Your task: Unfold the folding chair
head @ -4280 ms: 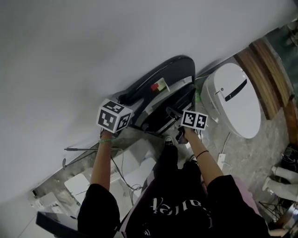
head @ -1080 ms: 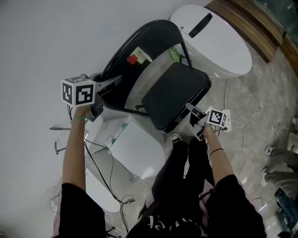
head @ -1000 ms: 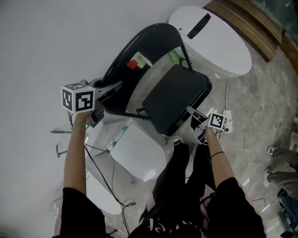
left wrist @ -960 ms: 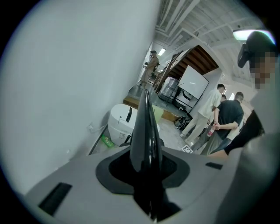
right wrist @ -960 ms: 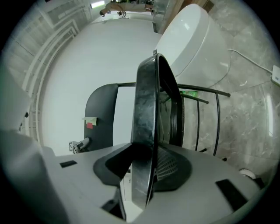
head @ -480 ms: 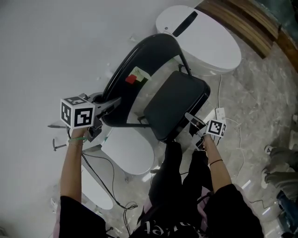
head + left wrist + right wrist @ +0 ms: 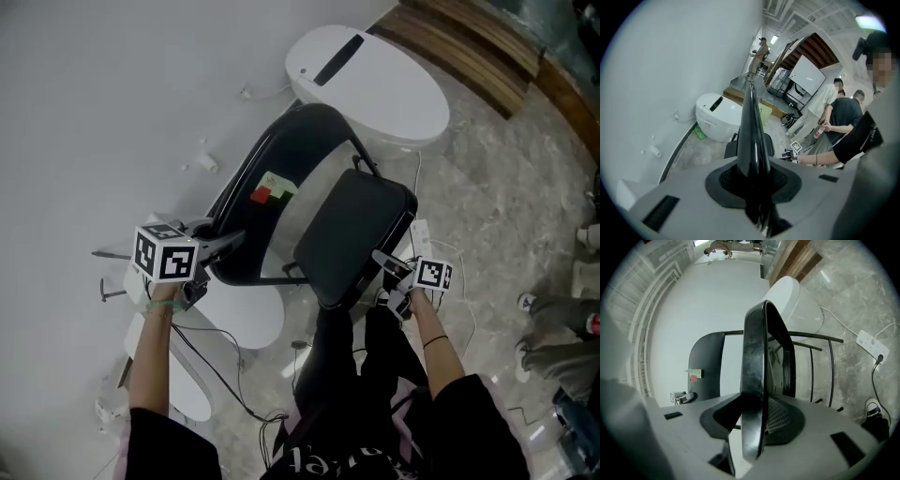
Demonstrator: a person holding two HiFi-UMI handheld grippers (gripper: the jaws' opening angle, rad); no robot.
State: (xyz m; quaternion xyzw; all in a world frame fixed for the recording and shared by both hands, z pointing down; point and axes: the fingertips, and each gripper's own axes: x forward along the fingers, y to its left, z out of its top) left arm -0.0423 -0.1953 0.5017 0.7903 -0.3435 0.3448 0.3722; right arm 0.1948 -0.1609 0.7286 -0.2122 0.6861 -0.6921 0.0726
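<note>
On the stone floor (image 7: 506,187), just beside the wall, the folding chair (image 7: 319,216) is seen with the seat (image 7: 352,234) swung away from the backrest (image 7: 246,192), so it is judged close to fully open. The left gripper (image 7: 223,244) is clamped narrow on the thin side edge of the backrest; in the left gripper view that black edge (image 7: 751,136) is pinched between the jaws. The right gripper (image 7: 386,262) is closed wider on the front rim of the seat, with the rim (image 7: 757,380) between the jaws in the right gripper view.

Risks, as judged: the glossy backrest edge could slip from the narrow left grip if the chair is pulled sideways. The legs could catch the power strip (image 7: 874,345) and its cable. The frame could be knocked against the white oval unit (image 7: 370,84) just behind it. The seat could spring back if released before it is pushed fully down.
</note>
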